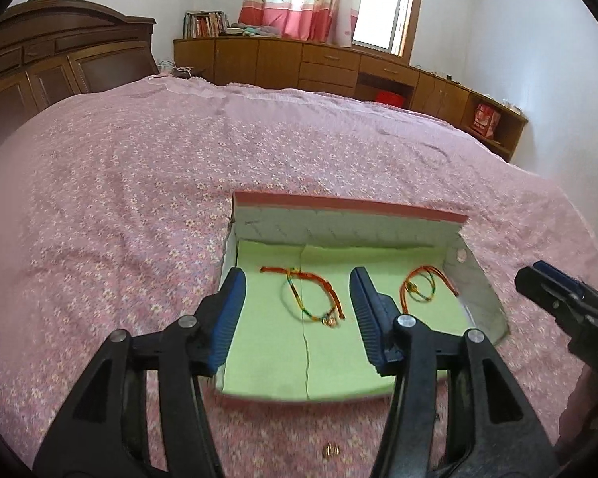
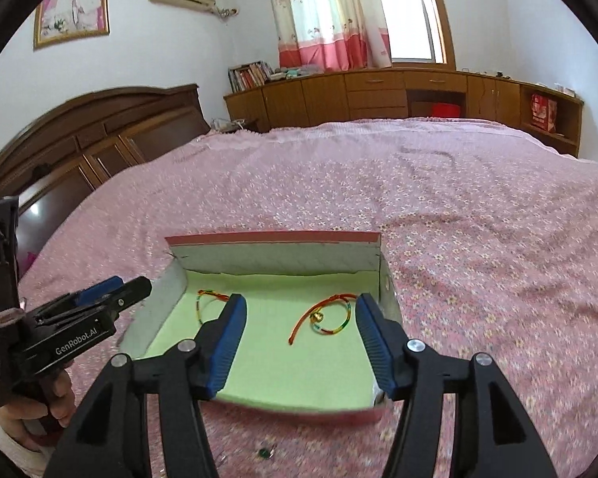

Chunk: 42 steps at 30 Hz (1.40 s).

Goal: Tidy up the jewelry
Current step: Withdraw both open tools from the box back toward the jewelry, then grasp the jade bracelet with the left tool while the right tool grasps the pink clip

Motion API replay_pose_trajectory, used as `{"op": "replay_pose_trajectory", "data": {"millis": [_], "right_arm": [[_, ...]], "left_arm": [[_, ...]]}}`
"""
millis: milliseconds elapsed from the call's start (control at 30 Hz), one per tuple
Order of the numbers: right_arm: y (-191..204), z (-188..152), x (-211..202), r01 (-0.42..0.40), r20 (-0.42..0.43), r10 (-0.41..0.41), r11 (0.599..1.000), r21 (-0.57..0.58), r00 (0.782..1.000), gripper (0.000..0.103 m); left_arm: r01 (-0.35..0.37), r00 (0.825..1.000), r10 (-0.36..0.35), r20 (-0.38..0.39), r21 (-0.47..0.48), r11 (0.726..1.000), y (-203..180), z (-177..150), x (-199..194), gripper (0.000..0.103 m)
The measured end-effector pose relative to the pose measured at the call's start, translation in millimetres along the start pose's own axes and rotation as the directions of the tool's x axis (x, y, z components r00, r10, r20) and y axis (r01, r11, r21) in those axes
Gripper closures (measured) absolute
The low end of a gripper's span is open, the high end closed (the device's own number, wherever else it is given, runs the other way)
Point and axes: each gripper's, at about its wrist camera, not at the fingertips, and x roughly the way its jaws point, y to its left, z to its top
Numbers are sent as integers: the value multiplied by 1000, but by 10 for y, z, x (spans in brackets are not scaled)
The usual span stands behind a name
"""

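An open box (image 1: 351, 223) with a green lining lies on the pink bed; it also shows in the right wrist view (image 2: 275, 255). Two colourful cord bracelets lie inside: the left bracelet (image 1: 311, 298) (image 2: 203, 304) and the right bracelet (image 1: 422, 286) (image 2: 327, 316). My left gripper (image 1: 299, 302) is open and empty, above the box's left half. My right gripper (image 2: 299, 326) is open and empty, above the right bracelet. A small gold ring (image 1: 331, 449) lies on the bedspread in front of the box. A small green bead (image 2: 264, 453) lies on the bedspread near the box's front.
The pink floral bedspread (image 1: 139, 183) spreads all round the box. A wooden headboard (image 1: 52, 51) stands at the left, wooden cabinets (image 1: 339, 63) at the far wall. The other gripper shows at the side in each view (image 1: 558, 298) (image 2: 99, 298).
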Motion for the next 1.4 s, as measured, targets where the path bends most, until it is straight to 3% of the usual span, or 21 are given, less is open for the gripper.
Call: {"op": "replay_pose_trajectory", "data": {"millis": [367, 767, 1067, 1400], "right_arm": [[138, -284, -578, 2, 74, 0, 999, -34, 997, 38], [111, -716, -863, 23, 58, -21, 999, -40, 998, 37], [-43, -959, -869, 49, -1, -49, 999, -16, 999, 37], [-253, -1188, -642, 55, -126, -49, 998, 45, 991, 37]], "left_arm": [[15, 1000, -15, 27, -10, 1000, 30, -236, -442, 56], [5, 1000, -5, 2, 43, 999, 82, -570, -789, 54], [-20, 998, 22, -66, 29, 999, 192, -808, -740, 54], [-35, 989, 38, -145, 22, 999, 259, -1028, -593, 54]]}}
